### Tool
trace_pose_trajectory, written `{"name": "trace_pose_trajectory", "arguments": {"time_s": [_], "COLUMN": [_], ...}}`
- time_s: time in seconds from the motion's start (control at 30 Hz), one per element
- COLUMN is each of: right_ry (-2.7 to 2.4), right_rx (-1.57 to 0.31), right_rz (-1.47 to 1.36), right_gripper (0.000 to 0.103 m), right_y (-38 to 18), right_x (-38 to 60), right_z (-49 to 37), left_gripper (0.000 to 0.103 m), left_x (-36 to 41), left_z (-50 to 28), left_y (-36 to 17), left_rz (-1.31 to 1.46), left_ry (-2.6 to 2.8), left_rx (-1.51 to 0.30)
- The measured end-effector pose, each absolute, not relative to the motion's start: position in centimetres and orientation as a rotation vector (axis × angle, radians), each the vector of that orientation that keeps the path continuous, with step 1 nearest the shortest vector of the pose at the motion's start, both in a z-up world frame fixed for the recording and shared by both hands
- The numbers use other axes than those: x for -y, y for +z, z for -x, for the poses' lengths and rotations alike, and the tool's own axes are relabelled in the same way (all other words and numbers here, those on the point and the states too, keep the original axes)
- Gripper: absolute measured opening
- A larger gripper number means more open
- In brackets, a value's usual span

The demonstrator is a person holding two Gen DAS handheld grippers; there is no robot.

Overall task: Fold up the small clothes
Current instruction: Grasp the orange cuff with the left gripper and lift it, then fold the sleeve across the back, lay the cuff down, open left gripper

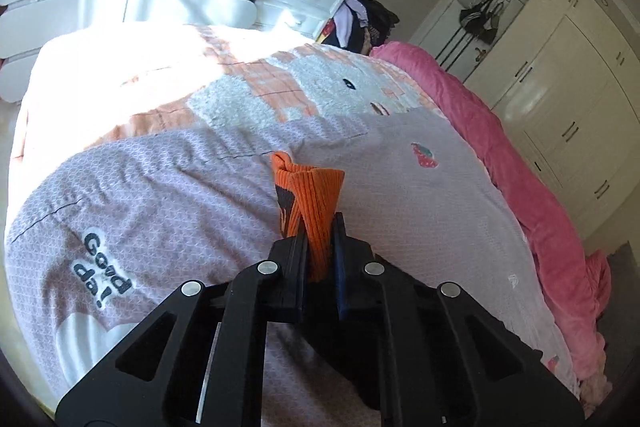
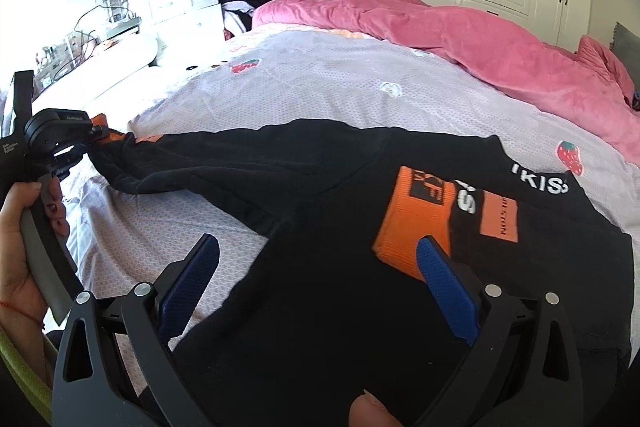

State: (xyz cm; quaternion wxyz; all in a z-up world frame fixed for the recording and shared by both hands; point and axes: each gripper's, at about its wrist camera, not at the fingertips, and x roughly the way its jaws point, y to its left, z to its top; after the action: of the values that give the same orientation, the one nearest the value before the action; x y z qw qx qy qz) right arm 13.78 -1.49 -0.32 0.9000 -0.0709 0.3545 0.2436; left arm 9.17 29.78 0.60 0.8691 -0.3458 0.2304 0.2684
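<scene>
Left gripper [image 1: 320, 227] is clamped on the orange ribbed cuff [image 1: 310, 187] at nine o'clock of the black sweatshirt [image 2: 320, 267] spread on the bed [image 2: 340, 83], while the right gripper [image 2: 320, 259] hovers spread wide over its body; soft, light, limp knit, probably best pinched at cuffs or hem.
</scene>
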Motion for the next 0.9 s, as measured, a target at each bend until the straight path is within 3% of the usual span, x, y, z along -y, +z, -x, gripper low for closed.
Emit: {"name": "trace_pose_trajectory", "arguments": {"time_s": [0.37,0.9], "right_ry": [0.361,0.161], "right_rx": [-0.788,-0.781], "right_rz": [-0.007,-0.047], "right_gripper": [0.098,0.098], "right_y": [-2.1,-2.5], "right_x": [9.3,17.6], "right_z": [-13.7,-14.1], "left_gripper": [0.003,0.003], "left_x": [-21.9,-8.6], "left_z": [-10.7,-12.1], "left_y": [5.2,3.9], "left_rz": [0.561,0.254], "left_ry": [0.224,-0.13], "left_rx": [-0.411,-0.505]}}
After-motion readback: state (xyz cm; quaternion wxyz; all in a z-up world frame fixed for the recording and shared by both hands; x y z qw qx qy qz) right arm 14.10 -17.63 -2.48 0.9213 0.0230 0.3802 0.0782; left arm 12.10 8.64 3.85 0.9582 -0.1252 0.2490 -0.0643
